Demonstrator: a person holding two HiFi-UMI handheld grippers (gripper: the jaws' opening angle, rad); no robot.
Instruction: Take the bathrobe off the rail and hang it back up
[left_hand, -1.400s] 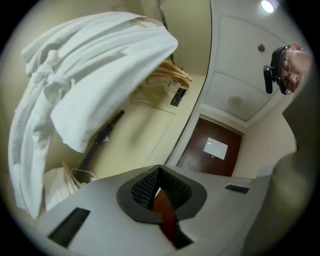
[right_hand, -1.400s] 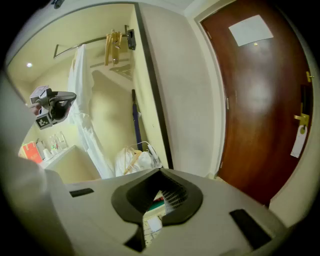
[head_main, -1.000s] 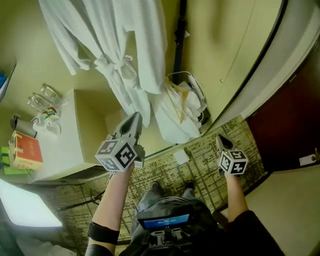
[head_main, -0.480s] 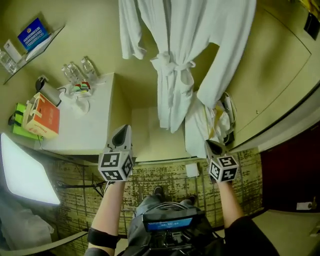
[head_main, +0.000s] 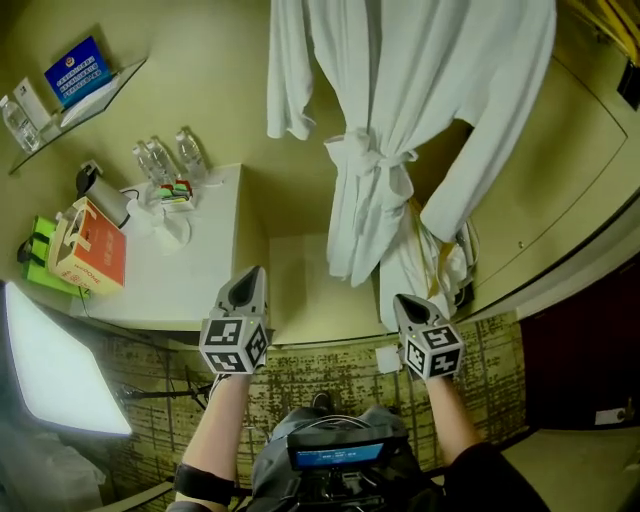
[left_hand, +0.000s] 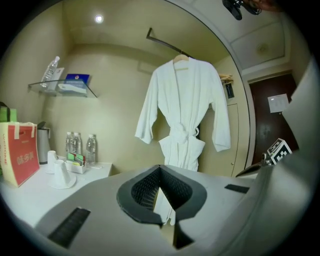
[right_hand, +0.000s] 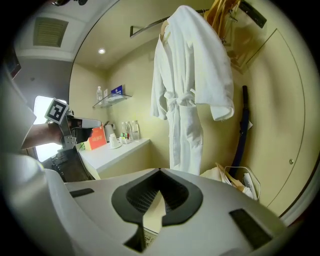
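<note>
A white bathrobe (head_main: 385, 120) with a knotted belt hangs on a hanger from a dark rail (left_hand: 165, 44) against the yellow wall; it shows in the left gripper view as the bathrobe (left_hand: 182, 115) and in the right gripper view as the bathrobe (right_hand: 187, 95). My left gripper (head_main: 247, 287) is shut and empty, held below and left of the robe's hem, well short of it. My right gripper (head_main: 408, 307) is also shut and empty, below the robe's right side. Both point toward the robe.
A white counter (head_main: 190, 280) at the left carries water bottles (head_main: 165, 158), a kettle (head_main: 103, 200), cups and a red paper bag (head_main: 92, 245). A glass shelf (head_main: 75, 85) hangs above. A white bag (head_main: 430, 275) lies on the floor under the robe, by a dark umbrella (right_hand: 242, 125).
The view has swung so the bathrobe now hangs straight ahead. Both grippers have shifted across the room and now point at the robe, still shut and empty.
</note>
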